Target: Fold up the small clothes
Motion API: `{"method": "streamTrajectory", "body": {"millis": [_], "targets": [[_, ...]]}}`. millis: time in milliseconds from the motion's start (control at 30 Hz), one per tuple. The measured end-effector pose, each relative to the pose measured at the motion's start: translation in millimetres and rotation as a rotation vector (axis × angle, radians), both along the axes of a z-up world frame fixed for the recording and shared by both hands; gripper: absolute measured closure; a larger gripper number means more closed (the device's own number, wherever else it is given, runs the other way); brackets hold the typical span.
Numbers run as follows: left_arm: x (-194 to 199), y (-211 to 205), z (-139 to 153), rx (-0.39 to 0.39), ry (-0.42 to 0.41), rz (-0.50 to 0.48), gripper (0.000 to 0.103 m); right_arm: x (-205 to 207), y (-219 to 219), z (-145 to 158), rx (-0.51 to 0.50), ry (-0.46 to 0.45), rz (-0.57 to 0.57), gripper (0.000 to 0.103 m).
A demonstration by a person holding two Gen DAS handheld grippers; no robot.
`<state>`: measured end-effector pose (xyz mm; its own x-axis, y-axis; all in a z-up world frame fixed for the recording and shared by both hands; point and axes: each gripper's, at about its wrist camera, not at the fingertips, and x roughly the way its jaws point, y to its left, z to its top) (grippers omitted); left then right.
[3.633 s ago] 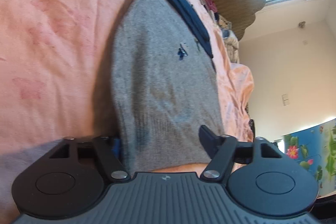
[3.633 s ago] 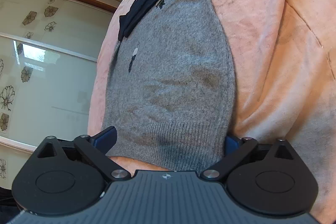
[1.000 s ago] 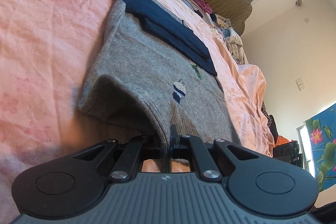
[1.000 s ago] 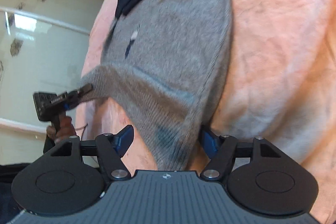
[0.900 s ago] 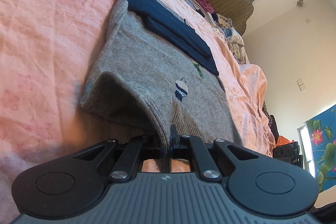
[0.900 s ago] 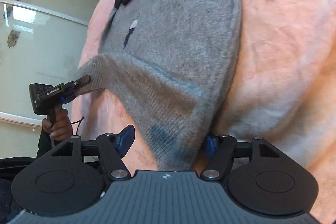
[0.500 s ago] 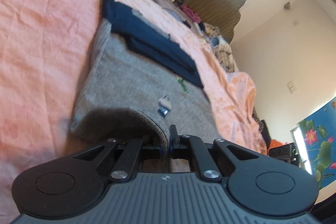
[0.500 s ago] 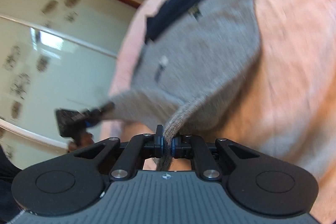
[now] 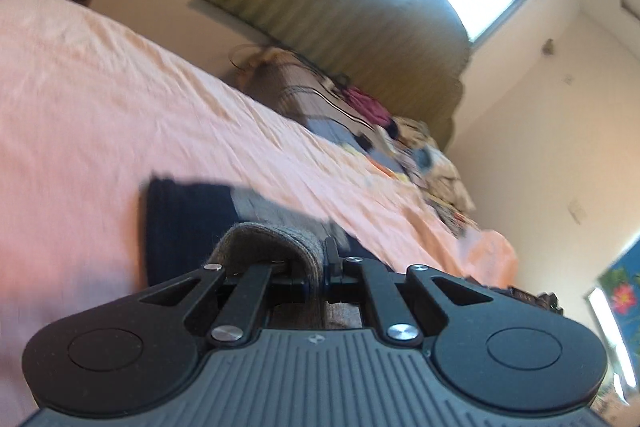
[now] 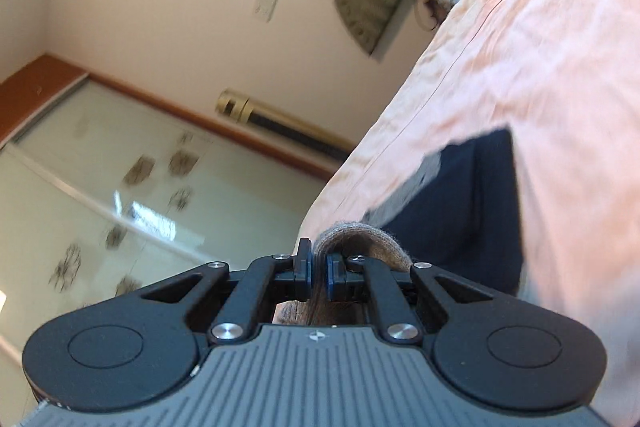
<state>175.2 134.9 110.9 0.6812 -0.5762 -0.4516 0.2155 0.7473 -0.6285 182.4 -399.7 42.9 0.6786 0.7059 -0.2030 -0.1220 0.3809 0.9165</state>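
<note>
Clamped the left tongs shut on the ribbed hem of the grey sweater, with the knit arched up over the left finger. Pinched the same hem in the right tongs as well, blue pads pressed on a thin fold, no slack visible at the pads.

Held the hem low over the garment's own body, hiding most of it. Left in sight only the navy band and a grey strip beside it, flat on the pink bed sheet just ahead of both tongs.

Judged the long axis to run from hem to navy band, straight ahead along the fingers. Judged the step in hand to be the hem-to-collar fold, roughly midway. Saw neither tongs clearly nearer the band. Could not tell the gap between the two hands, with neither visible in the other's view.

Noted open sheet beyond the band and off to its left in the left wrist view, well short of the pile of clothes by the headboard. Noted the bed's edge near the band's left side in the right wrist view.

Expected the coming move to need the hem laid square on the navy band, both corners level, with no drag toward that edge. Found both views too blurred for finer detail of the knit.
</note>
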Motion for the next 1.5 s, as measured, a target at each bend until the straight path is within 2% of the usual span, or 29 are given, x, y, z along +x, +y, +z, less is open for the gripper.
{"method": "streamTrajectory", "body": {"millis": [67,100,167,200,267,333,367,400,467,533,600,667,700,733,800,867,900,1000,1067,1167,1233,1267,1300,1367,1400,1433,1467,1500], "targets": [[43,-4,-14,0.065,0.020,0.068,0.097,40,-1,-22,0.000,0.047,-0.043,0.089],[61,-5,-25,0.084,0.053,0.106,0.096,55,-1,-32,-0.013,0.079,-0.067,0.083],[92,-3,-51,0.118,0.168,0.180,0.093,72,5,-59,-0.028,0.174,-0.121,0.056],[98,-2,-59,0.125,0.210,0.215,0.092,76,9,-64,-0.041,0.187,-0.122,0.032],[90,10,-71,0.071,0.230,0.264,0.088,65,19,-65,-0.070,0.139,-0.120,0.027],[69,24,-73,0.018,0.200,0.297,0.061,50,18,-61,-0.056,0.108,-0.111,0.013],[57,29,-72,0.016,0.188,0.325,0.030,43,17,-58,-0.062,0.104,-0.107,0.010],[41,35,-70,0.018,0.161,0.359,0.015,33,13,-53,-0.078,0.095,-0.099,0.008],[7,43,-68,0.018,0.114,0.389,0.015,12,8,-44,-0.108,0.084,-0.083,0.007],[-27,49,-70,0.009,0.124,0.370,0.014,-15,0,-37,-0.130,0.079,-0.060,0.003],[-60,52,-80,-0.034,0.160,0.378,0.014,-45,-8,-37,-0.135,0.082,-0.068,0.000],[-92,51,-95,-0.078,0.215,0.391,0.014,-68,-9,-44,-0.138,0.131,-0.050,0.001],[-109,50,-102,-0.108,0.219,0.404,0.015,-83,-7,-49,-0.159,0.156,-0.052,0.001],[-130,46,-104,-0.127,0.181,0.421,0.015,-94,-4,-52,-0.184,0.169,-0.052,0.001],[-149,39,-107,-0.168,0.180,0.443,0.015,-110,4,-55,-0.230,0.139,-0.061,0.003],[-150,32,-113,-0.256,0.187,0.430,0.013,-113,13,-54,-0.245,0.142,-0.071,0.000],[-145,26,-115,-0.271,0.192,0.413,0.013,-108,18,-54,-0.234,0.148,-0.066,0.000],[-125,8,-115,-0.235,0.190,0.401,0.012,-81,32,-58,-0.198,0.161,-0.056,0.000],[-114,2,-115,-0.245,0.198,0.432,0.013,-66,39,-59,-0.183,0.172,-0.057,0.000],[-108,-1,-114,-0.248,0.211,0.457,0.013,-53,50,-57,-0.214,0.174,-0.060,0.000],[-110,-2,-114,-0.237,0.206,0.459,0.019,-49,54,-59,-0.237,0.177,-0.044,0.009],[-112,-2,-115,-0.228,0.204,0.464,0.027,-49,54,-59,-0.249,0.170,-0.047,0.012],[-113,-1,-116,-0.216,0.206,0.477,0.040,-48,54,-60,-0.250,0.167,-0.045,0.016],[-112,-1,-118,-0.198,0.209,0.493,0.051,-46,52,-62,-0.234,0.169,-0.043,0.021],[-111,-2,-118,-0.176,0.208,0.496,0.061,-45,50,-64,-0.228,0.174,-0.048,0.032],[-109,-4,-118,-0.140,0.217,0.497,0.070,-42,48,-68,-0.214,0.189,-0.048,0.058],[-105,-8,-118,-0.094,0.232,0.496,0.091,-38,46,-76,-0.184,0.224,-0.033,0.072],[-101,-11,-118,-0.057,0.242,0.494,0.097,-35,46,-83,-0.173,0.254,-0.026,0.089]]}}
